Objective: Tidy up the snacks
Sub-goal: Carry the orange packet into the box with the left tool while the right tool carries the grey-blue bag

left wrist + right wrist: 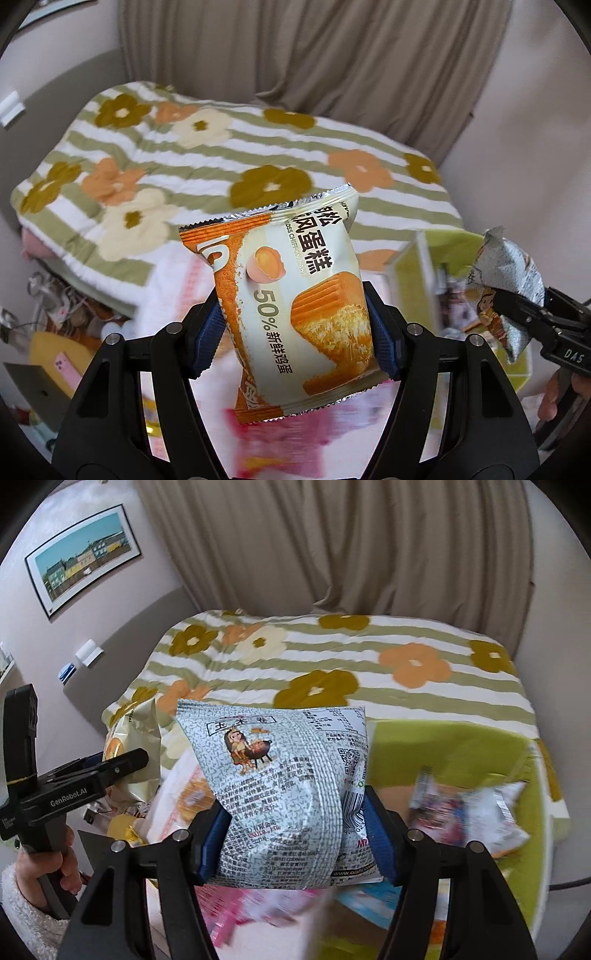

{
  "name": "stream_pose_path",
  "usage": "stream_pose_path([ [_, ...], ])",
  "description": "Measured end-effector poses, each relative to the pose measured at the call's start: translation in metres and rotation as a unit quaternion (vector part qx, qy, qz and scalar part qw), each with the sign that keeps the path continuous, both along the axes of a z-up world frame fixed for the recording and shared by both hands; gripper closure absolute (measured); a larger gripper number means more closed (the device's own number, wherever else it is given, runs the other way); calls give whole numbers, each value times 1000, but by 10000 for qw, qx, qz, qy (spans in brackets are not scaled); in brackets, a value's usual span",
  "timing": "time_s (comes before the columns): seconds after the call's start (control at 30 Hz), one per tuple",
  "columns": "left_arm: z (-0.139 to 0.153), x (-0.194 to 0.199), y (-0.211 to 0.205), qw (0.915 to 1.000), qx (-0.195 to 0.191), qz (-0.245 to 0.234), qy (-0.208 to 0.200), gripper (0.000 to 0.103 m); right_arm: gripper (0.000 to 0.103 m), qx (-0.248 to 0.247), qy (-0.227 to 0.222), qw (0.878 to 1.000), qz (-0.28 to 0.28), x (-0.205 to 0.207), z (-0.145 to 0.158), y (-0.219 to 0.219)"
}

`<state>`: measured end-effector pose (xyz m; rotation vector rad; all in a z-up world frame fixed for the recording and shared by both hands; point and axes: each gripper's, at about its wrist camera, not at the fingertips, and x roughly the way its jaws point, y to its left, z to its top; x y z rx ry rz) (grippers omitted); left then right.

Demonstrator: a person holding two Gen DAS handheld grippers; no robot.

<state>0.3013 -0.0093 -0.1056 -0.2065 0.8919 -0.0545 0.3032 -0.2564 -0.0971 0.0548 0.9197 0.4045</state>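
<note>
An orange-and-cream chiffon cake packet stands upright in the air, and my left gripper is shut on its lower half with both blue pads pressed against its sides. A silver-grey corn snack bag with a cartoon figure is clamped the same way by my right gripper. Each wrist view also catches the other tool: the right gripper with its silver bag at the right edge, the left gripper with the cake packet at the left.
A green open box holding several loose snack packets lies on the right. Behind is a bed with a striped flower blanket and a beige curtain. More blurred packets lie below the grippers. A hand in a fluffy white sleeve grips the left tool.
</note>
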Motion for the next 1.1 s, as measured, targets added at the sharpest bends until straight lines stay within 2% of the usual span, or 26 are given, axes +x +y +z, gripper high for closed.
stream_pose_path([
  [0.27,6,5,-114,9981,-25,-618,-43,38,41,69,-31,9991,-413,-11,0,-97],
  [0.5,-13,7,-201,9945,5,-1011,284,38,41,220,153,9982,-542,-11,-14,-158],
  [0.67,-38,1,-239,9896,89,-1267,674,38,41,421,401,9958,-705,-9,-32,-186],
  [0.93,-62,-1,-265,9817,251,-1553,1073,37,41,563,619,9935,-776,-12,-48,-193],
  [1.0,-63,-3,-265,9807,209,-1600,1108,30,41,548,632,9933,-800,-13,-48,-194],
  [1.07,-62,-5,-264,9804,229,-1612,1105,7,41,554,635,9930,-834,-13,-47,-196],
  [1.1,-59,-8,-262,9813,279,-1595,1038,6,41,561,635,9927,-855,-13,-46,-197],
])
